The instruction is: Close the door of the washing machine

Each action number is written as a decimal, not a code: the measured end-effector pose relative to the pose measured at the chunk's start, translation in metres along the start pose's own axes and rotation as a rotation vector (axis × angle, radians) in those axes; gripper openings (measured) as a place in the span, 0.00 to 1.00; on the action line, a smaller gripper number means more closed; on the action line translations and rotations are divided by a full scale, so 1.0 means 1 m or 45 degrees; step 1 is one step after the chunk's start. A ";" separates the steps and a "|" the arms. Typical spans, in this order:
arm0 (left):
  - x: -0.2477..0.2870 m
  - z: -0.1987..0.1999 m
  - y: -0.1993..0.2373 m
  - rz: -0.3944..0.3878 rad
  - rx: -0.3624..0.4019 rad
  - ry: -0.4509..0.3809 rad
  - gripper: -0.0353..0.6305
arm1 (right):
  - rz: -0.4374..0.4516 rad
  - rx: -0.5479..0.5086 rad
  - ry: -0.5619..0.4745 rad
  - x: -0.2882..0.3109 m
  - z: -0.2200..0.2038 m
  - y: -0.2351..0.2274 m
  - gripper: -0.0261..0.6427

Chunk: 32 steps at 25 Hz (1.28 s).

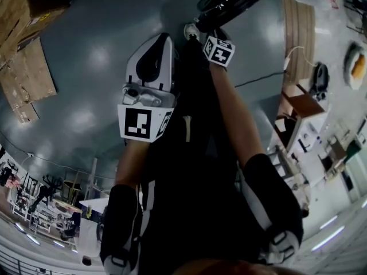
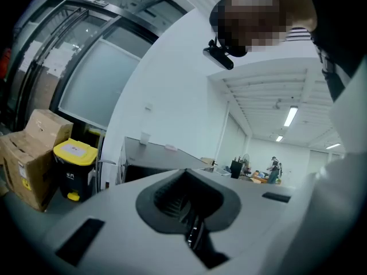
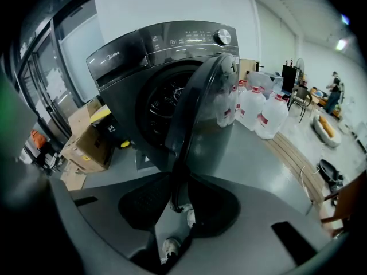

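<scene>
Cardboard boxes (image 2: pixel 27 156) at 9 o'clock of left gripper view, yellow-lidded bin (image 2: pixel 73 159) just beside them toward 3 o'clock. Left gripper (image 2: pixel 186 182) at 6 o'clock: jaws pressed together, nothing between. Right gripper view: dark washing machine (image 3: pixel 126 73) at 11 o'clock, door (image 3: pixel 200 113) swung open, edge-on at centre. Right gripper (image 3: pixel 175 182) at 6 o'clock: jaws parted, door's lower rim between them, pads not clamped. Water jugs (image 3: pixel 266 113) at 2 o'clock, beyond door.
</scene>
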<state>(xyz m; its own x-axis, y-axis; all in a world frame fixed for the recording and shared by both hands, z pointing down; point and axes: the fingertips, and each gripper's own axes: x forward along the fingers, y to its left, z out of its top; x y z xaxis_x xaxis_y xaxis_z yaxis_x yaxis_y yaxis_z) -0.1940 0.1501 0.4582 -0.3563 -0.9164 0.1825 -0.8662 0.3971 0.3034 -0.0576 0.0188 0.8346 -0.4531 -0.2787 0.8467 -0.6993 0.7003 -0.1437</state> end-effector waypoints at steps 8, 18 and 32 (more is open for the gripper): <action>0.001 0.019 0.031 0.096 -0.013 -0.059 0.06 | 0.011 -0.035 0.023 0.015 0.021 0.033 0.19; -0.001 0.015 0.064 0.215 -0.039 -0.087 0.06 | 0.050 -0.023 0.020 0.034 0.047 0.068 0.19; 0.014 0.020 0.097 0.291 -0.025 -0.086 0.06 | 0.074 -0.099 -0.010 0.056 0.083 0.100 0.21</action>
<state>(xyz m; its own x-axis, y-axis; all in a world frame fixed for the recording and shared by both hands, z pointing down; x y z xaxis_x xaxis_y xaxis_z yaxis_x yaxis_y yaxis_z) -0.2899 0.1749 0.4715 -0.5655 -0.8035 0.1858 -0.7536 0.5950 0.2794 -0.1992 0.0187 0.8255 -0.4958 -0.2412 0.8343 -0.6271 0.7640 -0.1518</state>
